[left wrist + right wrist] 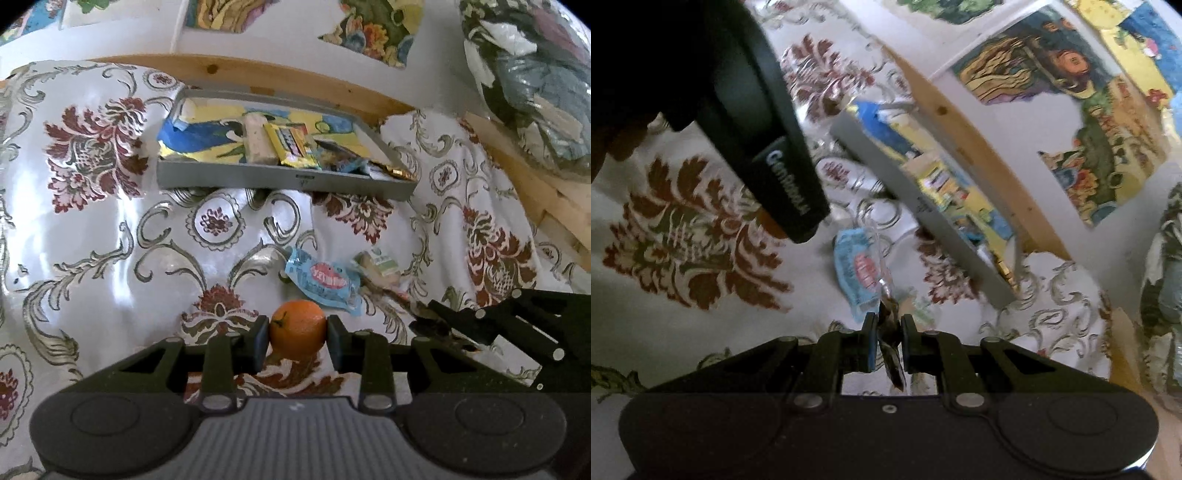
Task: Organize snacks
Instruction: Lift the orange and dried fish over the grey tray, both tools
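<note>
Left gripper (297, 334) jaws clamped on orange (297, 328), pads touching both sides. Right gripper (889, 341) jaws nearly closed, pinching dark wrapper (892, 354).

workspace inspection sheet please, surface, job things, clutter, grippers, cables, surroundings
surface: floral cloth, white with dark red and grey-green patterns, wrinkled.
job's things: grey tray at the far side holding several wrapped snacks; orange between the left fingers; blue snack packet and a pale wrapped snack lying loose on the cloth; dark wrapper in the right fingers.
clutter: nothing seen beyond the loose snacks.
grippers: left gripper shut on the orange; right gripper shut on the dark wrapper.
cables: nothing seen.
surroundings: wooden rail behind the tray; wall with colourful pictures; plastic-wrapped bundle at right.
</note>
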Tool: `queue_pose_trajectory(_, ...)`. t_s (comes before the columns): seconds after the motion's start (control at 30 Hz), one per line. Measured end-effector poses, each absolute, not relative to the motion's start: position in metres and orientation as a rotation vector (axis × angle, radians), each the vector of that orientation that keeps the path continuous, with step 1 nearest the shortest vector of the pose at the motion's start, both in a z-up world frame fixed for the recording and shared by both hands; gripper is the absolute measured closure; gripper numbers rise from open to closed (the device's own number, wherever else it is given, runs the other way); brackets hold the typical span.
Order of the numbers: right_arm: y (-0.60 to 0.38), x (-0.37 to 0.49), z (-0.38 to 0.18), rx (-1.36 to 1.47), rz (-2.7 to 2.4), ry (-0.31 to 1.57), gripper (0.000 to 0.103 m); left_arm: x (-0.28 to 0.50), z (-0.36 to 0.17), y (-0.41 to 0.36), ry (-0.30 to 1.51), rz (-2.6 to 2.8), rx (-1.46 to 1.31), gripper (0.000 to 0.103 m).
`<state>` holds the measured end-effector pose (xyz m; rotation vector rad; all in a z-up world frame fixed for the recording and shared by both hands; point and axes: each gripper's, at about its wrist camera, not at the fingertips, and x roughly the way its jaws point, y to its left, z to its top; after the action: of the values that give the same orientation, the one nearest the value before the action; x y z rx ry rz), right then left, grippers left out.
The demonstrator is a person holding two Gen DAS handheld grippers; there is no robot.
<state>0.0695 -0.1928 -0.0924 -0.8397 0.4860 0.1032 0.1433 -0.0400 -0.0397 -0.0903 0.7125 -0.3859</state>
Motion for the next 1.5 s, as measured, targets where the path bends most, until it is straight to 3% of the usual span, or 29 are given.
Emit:
queue_pose_trajectory(0.5,-0.189,0.058,-0.048,-0.758,0.077,0.264,0.090,0.156,0.007,-0.027,0.595,-0.302,-0.154,0.067)
queue_pose_trajectory(0.87,-0.208,0.146,-0.019,-0.611,0.036,0.160,0.090,0.233,0.046,-0.042,0.530,-0.272,-0.129,0.067)
queue_pose_trajectory(1.5,-0.235,0.280,-0.044,-0.402,0.017,0.228,0.090,0.358,0.012,-0.054,0.590,-0.130,-0.102,0.067)
